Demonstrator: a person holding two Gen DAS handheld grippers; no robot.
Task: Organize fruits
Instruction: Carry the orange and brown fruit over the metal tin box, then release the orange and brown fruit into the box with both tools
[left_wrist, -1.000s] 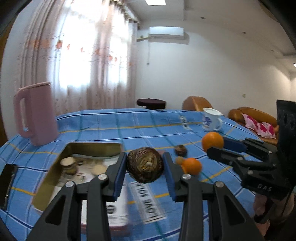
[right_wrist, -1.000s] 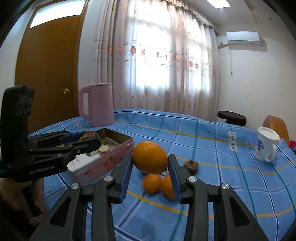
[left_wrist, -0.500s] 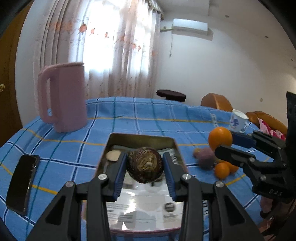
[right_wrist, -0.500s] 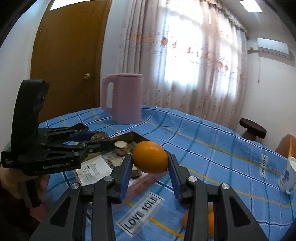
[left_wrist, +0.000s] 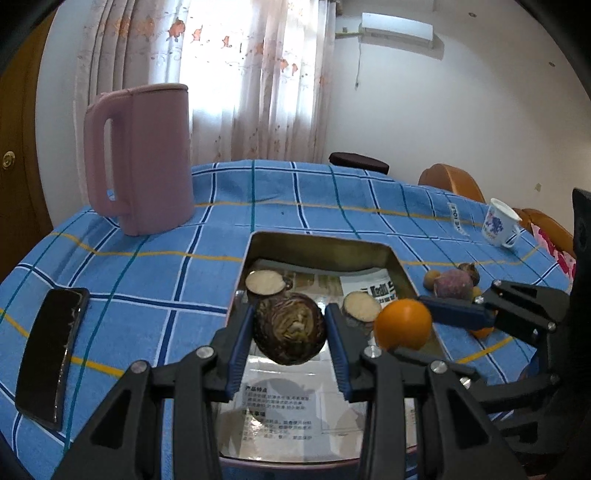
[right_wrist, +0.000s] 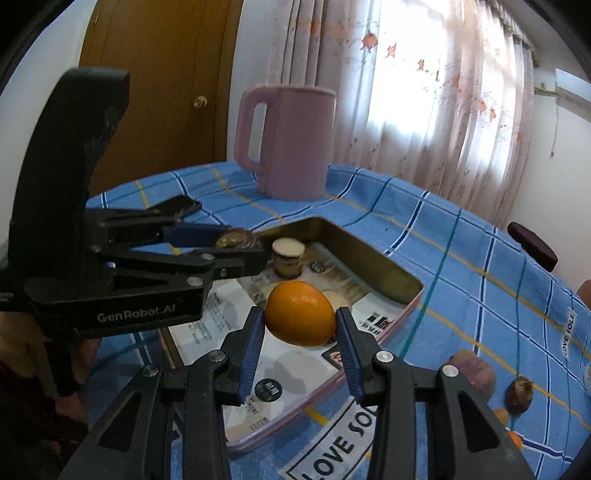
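Left wrist: blue plaid tablecloth (left_wrist: 155, 273), curtains (left_wrist: 236, 74) behind.

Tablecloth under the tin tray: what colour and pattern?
Blue tablecloth with a grid of dark blue, white and yellow lines; clearest in the left wrist view.

tin (left_wrist: 400, 267): shiny metal from my feed
tablecloth (left_wrist: 221, 229): matt checked cloth
jug (left_wrist: 147, 162): smooth pink plastic
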